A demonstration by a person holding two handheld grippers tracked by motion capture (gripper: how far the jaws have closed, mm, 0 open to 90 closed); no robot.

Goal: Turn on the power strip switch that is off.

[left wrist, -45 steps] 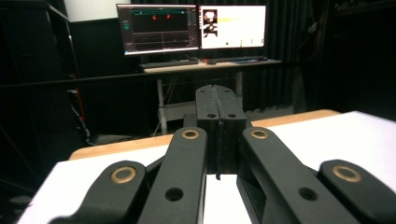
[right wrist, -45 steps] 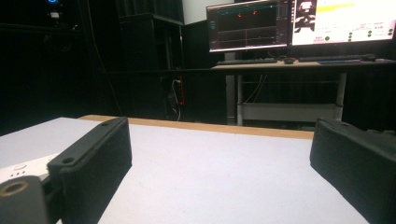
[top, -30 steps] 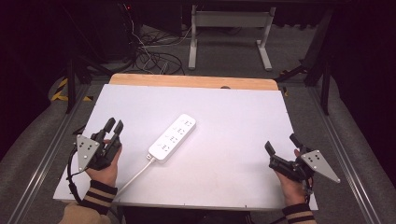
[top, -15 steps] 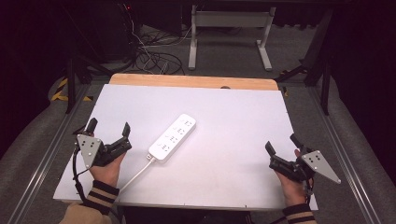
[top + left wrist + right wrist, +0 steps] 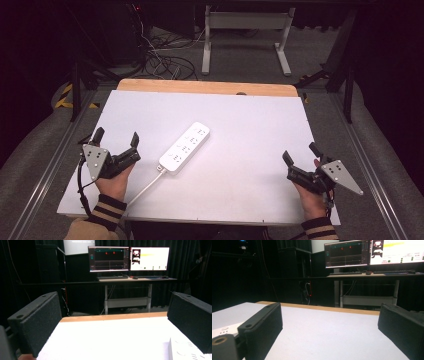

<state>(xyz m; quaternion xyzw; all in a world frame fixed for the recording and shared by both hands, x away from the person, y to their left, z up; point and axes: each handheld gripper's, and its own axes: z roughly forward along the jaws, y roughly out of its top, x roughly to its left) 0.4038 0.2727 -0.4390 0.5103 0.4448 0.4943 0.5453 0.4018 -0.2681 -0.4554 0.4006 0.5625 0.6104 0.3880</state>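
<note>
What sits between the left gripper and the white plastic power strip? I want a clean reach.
Nothing visible. Bare white table lies between the open left gripper and the white plastic power strip; its white cable trails toward the near edge.

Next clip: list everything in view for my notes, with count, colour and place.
power strip: one, white, lying slantwise left of the table's middle, its white cable running to the near edge
table: one, white top, wooden strip along the far edge
monitors: two, lit, on a desk beyond the table
floor cables: a dark tangle behind the table
left gripper: one, black, jaws just opened wide, nothing between them, near left corner
right gripper: one, black, open, empty, near right corner
</note>
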